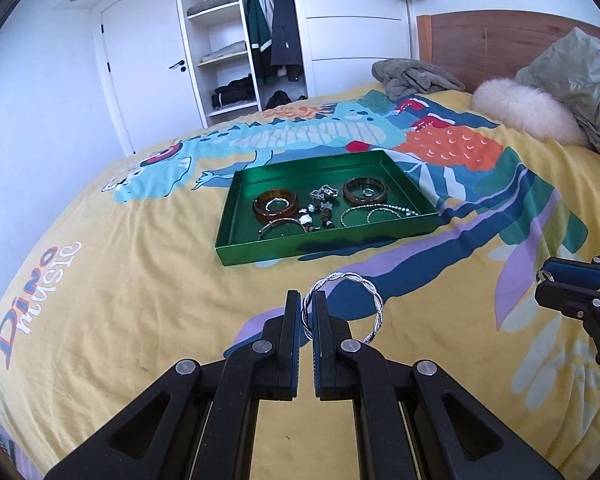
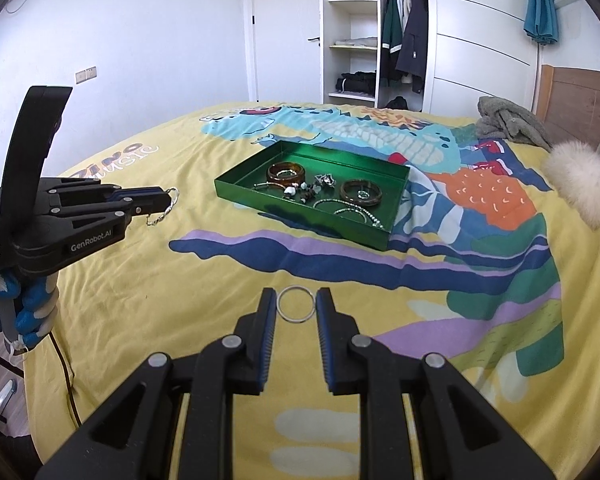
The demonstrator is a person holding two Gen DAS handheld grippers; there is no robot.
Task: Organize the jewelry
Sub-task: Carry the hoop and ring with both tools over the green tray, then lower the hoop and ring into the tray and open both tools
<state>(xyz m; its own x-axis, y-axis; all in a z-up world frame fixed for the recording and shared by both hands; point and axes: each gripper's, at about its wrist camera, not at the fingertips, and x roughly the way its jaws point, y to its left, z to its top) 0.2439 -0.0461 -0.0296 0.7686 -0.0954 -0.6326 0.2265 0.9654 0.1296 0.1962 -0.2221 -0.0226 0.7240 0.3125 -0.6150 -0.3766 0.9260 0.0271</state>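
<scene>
1. My left gripper [image 1: 308, 308] was clamped shut on a twisted bangle [image 1: 346, 304].
2. My right gripper [image 2: 296, 306] pinched a plain ring [image 2: 296, 305], jaws partly apart.
3. The green tray [image 2: 300, 216] of jewelry lay ahead on the bedspread [image 2: 180, 280], nothing between.

Soft, even daylight filled both views, bright and cool, with a bluish cast on the white wall [image 2: 140, 40]. Shadows were faint. The green tray [image 1: 260, 250] beyond the tongs threw a mild sheen. Focus was crisp mid-frame; fisheye bending curved the bed [image 1: 100, 300], and black vignette ate the corners.
</scene>
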